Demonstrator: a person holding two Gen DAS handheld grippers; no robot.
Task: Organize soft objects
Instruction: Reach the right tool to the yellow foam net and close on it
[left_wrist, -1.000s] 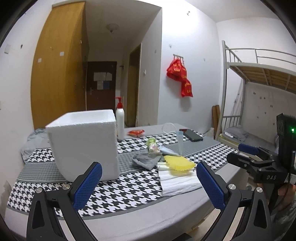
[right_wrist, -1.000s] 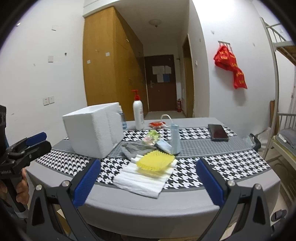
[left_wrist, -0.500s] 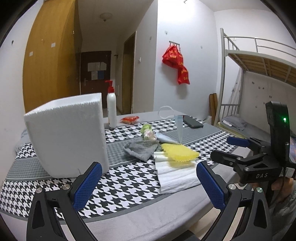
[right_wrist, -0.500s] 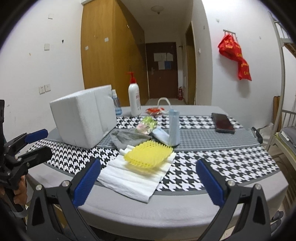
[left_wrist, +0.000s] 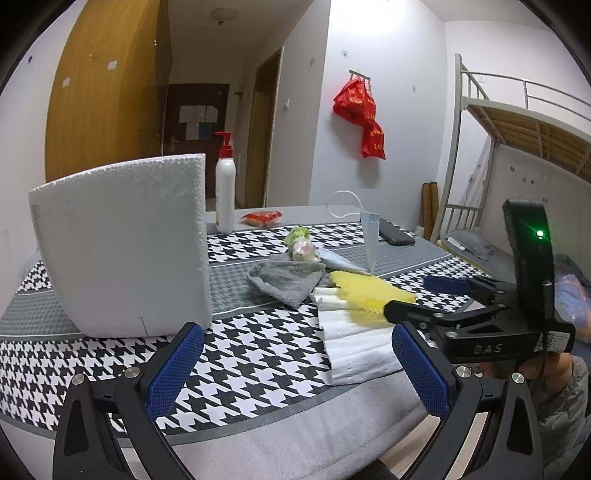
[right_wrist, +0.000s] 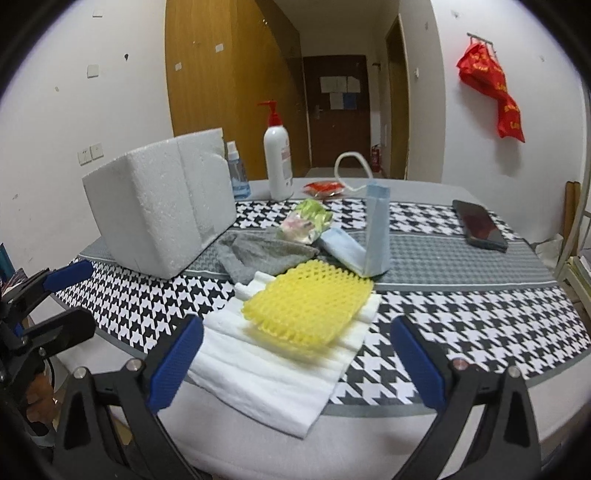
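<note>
Beside the white foam box (right_wrist: 162, 206), on its right as the right wrist camera sees it, lies the cluster of soft items. Nearest the table edge: a folded white foam sheet (right_wrist: 273, 369) with a yellow foam net (right_wrist: 306, 310) resting on top of it. Behind those, closer to the foam box, a crumpled grey cloth (right_wrist: 258, 254); a small crinkly green-and-pink packet (right_wrist: 306, 221) touches the cloth's far side. A light blue face mask (right_wrist: 373, 236) stands partly upright just right of the packet, ear loop arched above it.

Right gripper (right_wrist: 295, 369): jaws wide apart, nothing between them, facing the yellow net from the table edge. Left gripper (left_wrist: 299, 369): also spread wide and empty, further left, near the foam box front.

Handling judgement: all items look very light and compliant. The net is springy and open-celled; it should crush easily, so a pinch on its near edge ought to hold, though a grip that catches only a few cells may tear or slip. It lies loose on the white sheet, which could drag along. The sheet is floppy and layered; grip a folded corner overhanging toward the table edge. Cloth: pinch a raised fold. Mask: thin, likely to topple when touched.

The foam box is probably the destination; its opening is not visible.
</note>
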